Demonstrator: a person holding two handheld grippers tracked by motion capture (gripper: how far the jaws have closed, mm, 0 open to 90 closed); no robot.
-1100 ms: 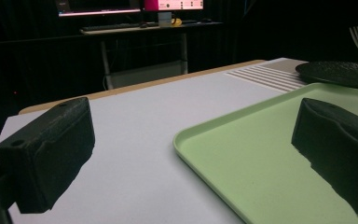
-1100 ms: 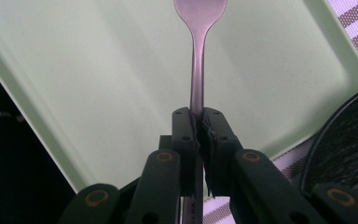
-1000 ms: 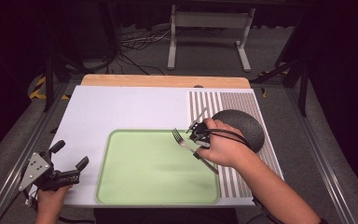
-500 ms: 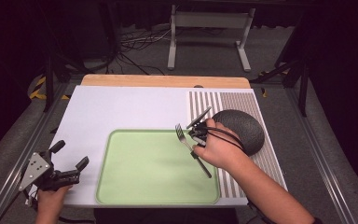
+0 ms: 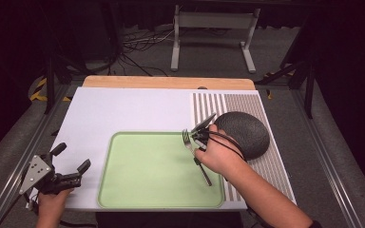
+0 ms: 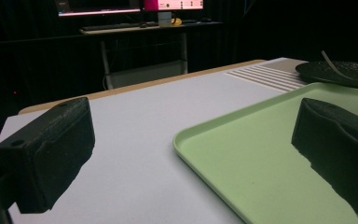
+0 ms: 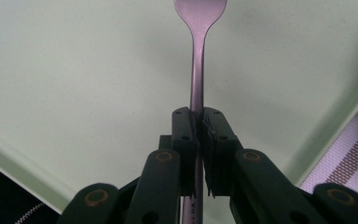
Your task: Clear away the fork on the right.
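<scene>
Two hand-held grippers are in use. My right hand-held gripper (image 7: 198, 135) pinches the fork (image 7: 199, 51) at mid-handle, jaws pressed together on it, tines pointing away over the right part of the green tray (image 5: 123, 190). My left hand-held gripper (image 5: 71, 173) rests spread and empty at the worktop's (image 5: 123, 109) near-left corner. I judge this the carrying step; next calls for lowering the fork flat onto the tray before spreading the jaws.

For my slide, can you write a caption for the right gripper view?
Right gripper shut on a fork, held over the green tray.
</scene>
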